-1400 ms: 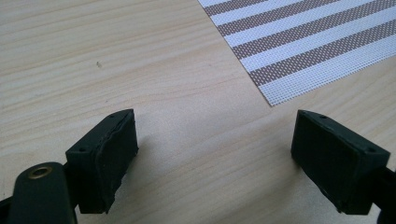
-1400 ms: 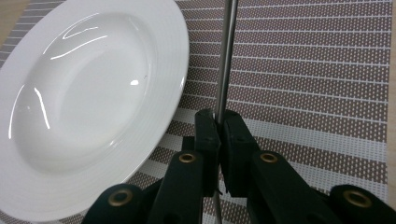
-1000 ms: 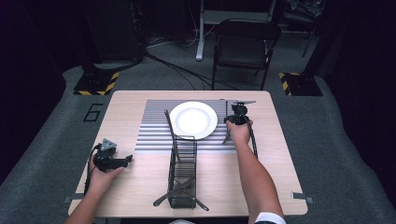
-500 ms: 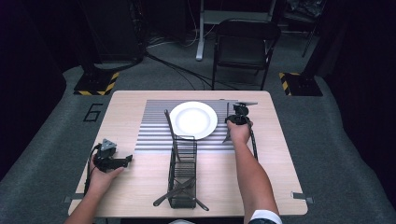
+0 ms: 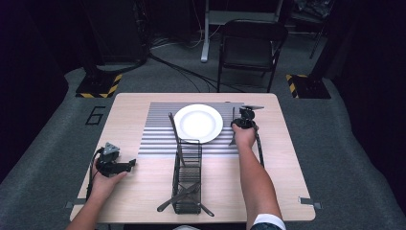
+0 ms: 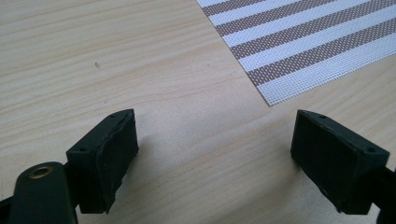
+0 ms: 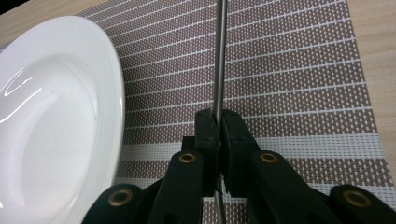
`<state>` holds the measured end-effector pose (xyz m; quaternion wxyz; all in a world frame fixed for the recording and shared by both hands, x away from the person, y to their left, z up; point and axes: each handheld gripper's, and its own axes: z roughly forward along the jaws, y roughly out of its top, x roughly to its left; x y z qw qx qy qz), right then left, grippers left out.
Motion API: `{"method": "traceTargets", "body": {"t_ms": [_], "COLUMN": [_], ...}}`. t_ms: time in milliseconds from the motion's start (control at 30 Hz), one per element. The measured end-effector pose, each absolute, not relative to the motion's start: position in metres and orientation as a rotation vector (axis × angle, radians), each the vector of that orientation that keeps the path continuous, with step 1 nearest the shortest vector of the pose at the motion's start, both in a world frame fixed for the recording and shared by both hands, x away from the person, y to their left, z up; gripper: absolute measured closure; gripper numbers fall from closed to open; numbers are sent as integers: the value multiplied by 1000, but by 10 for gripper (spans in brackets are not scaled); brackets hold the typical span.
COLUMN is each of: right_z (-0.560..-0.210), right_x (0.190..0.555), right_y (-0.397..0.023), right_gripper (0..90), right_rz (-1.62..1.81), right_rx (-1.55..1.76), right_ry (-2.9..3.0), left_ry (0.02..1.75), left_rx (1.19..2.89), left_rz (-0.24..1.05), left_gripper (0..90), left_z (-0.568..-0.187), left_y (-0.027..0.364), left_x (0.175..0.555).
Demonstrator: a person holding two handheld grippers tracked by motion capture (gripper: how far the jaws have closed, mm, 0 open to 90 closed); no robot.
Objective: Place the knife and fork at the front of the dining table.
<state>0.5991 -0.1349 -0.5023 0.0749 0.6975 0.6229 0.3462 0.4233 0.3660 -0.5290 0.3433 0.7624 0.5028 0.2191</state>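
High view: the wire caddy (image 5: 186, 177) holds dark utensils (image 5: 184, 194); the white plate (image 5: 198, 123) is bare. Nothing has shifted since earlier.

Left gripper view: the left gripper (image 6: 212, 154) gapes over bare table (image 6: 93, 56).

Right gripper view: the right gripper (image 7: 219, 135) is clamped on a thin metal utensil handle (image 7: 219, 60) beside the plate, above the striped placemat (image 7: 289, 70).

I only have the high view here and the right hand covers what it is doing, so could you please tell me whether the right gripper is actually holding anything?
Observer: Yes. In the right gripper view the right gripper is shut on a thin metal rod, probably a utensil handle, that runs up between its fingers.
Operator: Thank you. Does that rod touch the plate?
Observer: No. The plate lies to its left, with striped placemat showing between them.
Operator: And is the left gripper holding something?
Observer: No. In the left gripper view the left gripper is open, with bare wooden table between its fingers.
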Motion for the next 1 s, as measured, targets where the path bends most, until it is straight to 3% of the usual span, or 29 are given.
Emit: {"method": "traceTargets", "body": {"t_ms": [1000], "right_z": [-502], "right_x": [599], "right_y": [-137], "right_gripper": [857], "right_rz": [1004], "right_rx": [2068], "right_ry": [1864], "left_ry": [1306], "left_rx": [1981], "left_rz": [569], "left_gripper": [147], "left_z": [-529], "left_y": [366], "left_x": [423]}}
